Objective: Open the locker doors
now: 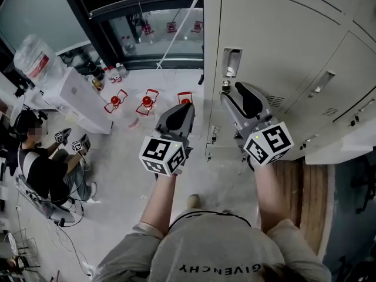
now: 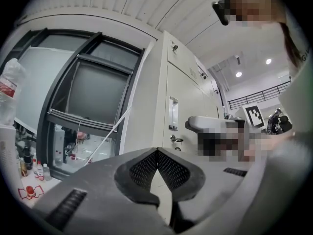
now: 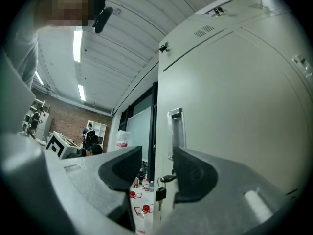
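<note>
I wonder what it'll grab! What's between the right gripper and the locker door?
A key hangs in the locker door, seen between the open fingers of the right gripper, in the right gripper view.

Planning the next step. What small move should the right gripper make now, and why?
Probably ease the right gripper forward onto the key and close on it. Its jaws stand apart and empty, the key sticks out of the locker door just ahead between them, and the door looks shut.

Head view looks steeply down from above; both gripper views face level, close in — all share the locker handle (image 1: 231, 61), one o'clock from overhead.
</note>
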A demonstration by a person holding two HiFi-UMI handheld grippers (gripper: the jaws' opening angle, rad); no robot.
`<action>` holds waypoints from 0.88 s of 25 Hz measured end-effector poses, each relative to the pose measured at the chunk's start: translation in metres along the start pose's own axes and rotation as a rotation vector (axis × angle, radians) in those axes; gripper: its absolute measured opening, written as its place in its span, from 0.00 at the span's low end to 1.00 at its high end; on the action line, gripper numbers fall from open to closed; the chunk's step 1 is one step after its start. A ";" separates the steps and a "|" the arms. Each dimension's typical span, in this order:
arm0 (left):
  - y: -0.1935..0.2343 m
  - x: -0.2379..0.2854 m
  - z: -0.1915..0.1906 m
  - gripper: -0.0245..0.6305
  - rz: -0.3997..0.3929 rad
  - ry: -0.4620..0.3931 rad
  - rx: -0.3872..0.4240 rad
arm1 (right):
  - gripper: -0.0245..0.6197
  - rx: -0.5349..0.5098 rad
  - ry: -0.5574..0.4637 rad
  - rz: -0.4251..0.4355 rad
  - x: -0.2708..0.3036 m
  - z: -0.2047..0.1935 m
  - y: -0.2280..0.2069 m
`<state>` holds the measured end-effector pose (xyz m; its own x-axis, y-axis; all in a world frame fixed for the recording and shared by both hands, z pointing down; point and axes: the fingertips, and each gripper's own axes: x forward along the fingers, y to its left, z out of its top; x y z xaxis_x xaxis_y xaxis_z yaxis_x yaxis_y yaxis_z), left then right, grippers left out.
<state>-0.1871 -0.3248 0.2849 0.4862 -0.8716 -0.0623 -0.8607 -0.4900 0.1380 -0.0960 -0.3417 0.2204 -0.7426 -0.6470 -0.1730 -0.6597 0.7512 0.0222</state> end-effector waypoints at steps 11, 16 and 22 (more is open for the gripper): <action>0.016 0.013 0.006 0.04 -0.074 -0.007 -0.018 | 0.33 -0.077 0.067 -0.171 0.050 0.013 -0.014; 0.031 0.007 0.001 0.04 -0.065 0.004 -0.024 | 0.33 -0.053 0.078 -0.198 0.057 0.010 -0.015; 0.046 -0.003 0.001 0.04 -0.068 0.005 -0.038 | 0.34 -0.031 0.085 -0.258 0.061 0.007 -0.015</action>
<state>-0.2281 -0.3443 0.2907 0.5444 -0.8361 -0.0679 -0.8193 -0.5473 0.1711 -0.1302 -0.3915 0.2023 -0.5558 -0.8260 -0.0935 -0.8305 0.5567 0.0184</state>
